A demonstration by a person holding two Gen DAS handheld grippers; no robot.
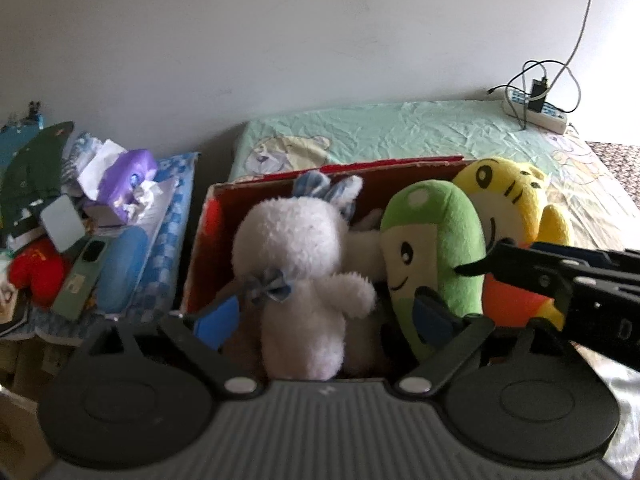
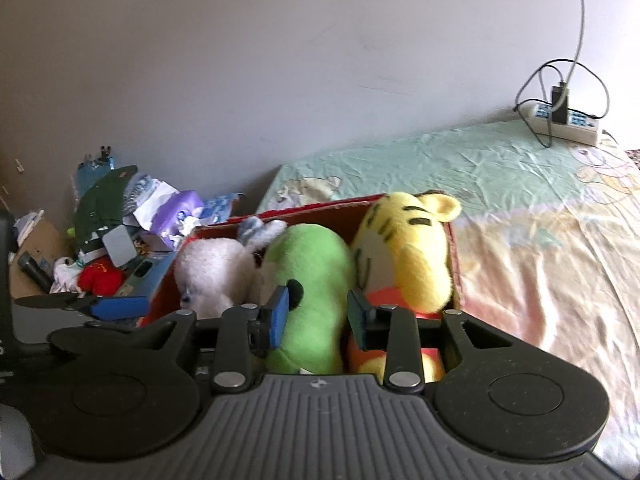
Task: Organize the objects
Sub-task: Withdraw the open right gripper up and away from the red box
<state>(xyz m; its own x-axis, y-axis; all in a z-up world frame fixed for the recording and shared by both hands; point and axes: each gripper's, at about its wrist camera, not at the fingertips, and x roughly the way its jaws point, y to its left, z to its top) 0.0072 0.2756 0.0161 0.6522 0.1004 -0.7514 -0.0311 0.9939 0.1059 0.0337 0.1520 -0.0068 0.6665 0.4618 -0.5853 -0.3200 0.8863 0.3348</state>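
Note:
A red cardboard box (image 1: pixel 256 188) on the bed holds three plush toys: a white rabbit (image 1: pixel 304 276) on the left, a green plush (image 1: pixel 436 256) in the middle, a yellow tiger (image 1: pixel 516 208) on the right. My left gripper (image 1: pixel 326 322) is open, its pads on either side of the white rabbit. My right gripper (image 2: pixel 318 318) is closed on the green plush (image 2: pixel 308 280), inside the box (image 2: pixel 320 206). The tiger (image 2: pixel 404 256) leans against the box's right wall, and the rabbit (image 2: pixel 212 272) is to the left. The right gripper also shows in the left wrist view (image 1: pixel 476 268).
The bed (image 2: pixel 520 208) has a pale green and peach sheet. A power strip (image 2: pixel 564 118) with cables lies at its far right by the wall. Left of the box is a cluttered pile: tissue pack (image 1: pixel 124 184), red item (image 1: pixel 36 272), phone (image 1: pixel 80 276).

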